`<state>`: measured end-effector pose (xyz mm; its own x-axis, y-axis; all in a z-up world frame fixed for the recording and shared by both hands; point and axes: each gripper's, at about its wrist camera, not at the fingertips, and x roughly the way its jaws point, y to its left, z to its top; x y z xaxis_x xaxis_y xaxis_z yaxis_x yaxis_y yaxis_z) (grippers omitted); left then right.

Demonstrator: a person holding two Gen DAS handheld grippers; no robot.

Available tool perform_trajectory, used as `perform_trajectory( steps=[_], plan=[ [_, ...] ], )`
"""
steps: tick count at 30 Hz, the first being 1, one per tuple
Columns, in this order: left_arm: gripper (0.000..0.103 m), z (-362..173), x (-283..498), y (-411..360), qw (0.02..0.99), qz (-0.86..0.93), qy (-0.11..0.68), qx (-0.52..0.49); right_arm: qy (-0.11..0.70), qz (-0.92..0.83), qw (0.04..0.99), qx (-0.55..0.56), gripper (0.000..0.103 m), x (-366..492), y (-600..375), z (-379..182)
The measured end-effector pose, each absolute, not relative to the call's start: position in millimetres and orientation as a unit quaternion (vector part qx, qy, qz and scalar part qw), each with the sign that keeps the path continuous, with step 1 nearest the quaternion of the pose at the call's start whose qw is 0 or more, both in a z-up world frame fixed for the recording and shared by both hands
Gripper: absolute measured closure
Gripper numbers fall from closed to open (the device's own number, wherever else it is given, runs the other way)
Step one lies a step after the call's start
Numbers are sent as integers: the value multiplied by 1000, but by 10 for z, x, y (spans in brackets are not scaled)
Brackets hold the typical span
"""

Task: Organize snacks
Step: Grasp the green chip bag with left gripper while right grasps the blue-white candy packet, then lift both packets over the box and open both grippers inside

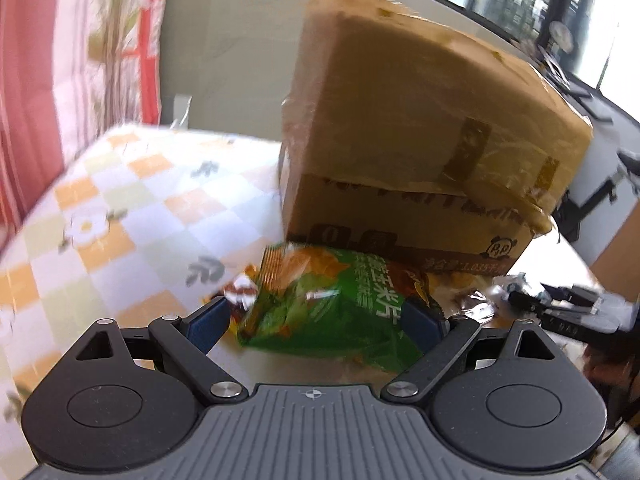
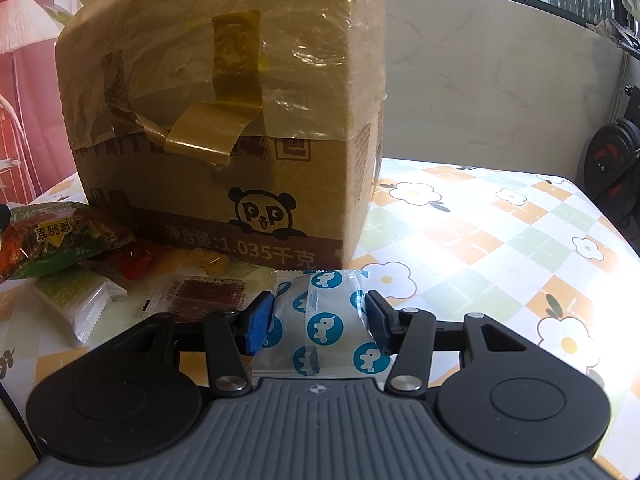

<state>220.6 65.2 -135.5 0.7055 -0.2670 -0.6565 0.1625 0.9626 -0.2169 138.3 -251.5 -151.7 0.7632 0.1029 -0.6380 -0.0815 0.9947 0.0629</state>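
Note:
My left gripper (image 1: 316, 320) is shut on a green chip bag (image 1: 320, 304), its blue pads pressing the crumpled sides, just in front of a tall taped cardboard box (image 1: 420, 140). The same green chip bag (image 2: 60, 236) shows at the left edge of the right wrist view, over other snacks. My right gripper (image 2: 318, 326) is shut on a white packet with blue round prints (image 2: 324, 320), low over the tablecloth near the cardboard box (image 2: 224, 120) and its front right corner. The left wrist view is blurred.
Loose snacks lie left of my right gripper: a white-green packet (image 2: 76, 300), a clear packet with a brown bar (image 2: 204, 296) and orange and yellow candies (image 2: 160, 260). The checked flower tablecloth (image 2: 500, 240) stretches right to the table's edge. Weight plates (image 2: 612, 168) stand beyond it.

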Motion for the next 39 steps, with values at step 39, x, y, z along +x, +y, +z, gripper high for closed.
perform_trajectory(
  steps=[39],
  plan=[
    [41,-1328,2246,539,915,-84,352,-178,348,67,935,20,53,1265,-2501,-1429]
  ],
)
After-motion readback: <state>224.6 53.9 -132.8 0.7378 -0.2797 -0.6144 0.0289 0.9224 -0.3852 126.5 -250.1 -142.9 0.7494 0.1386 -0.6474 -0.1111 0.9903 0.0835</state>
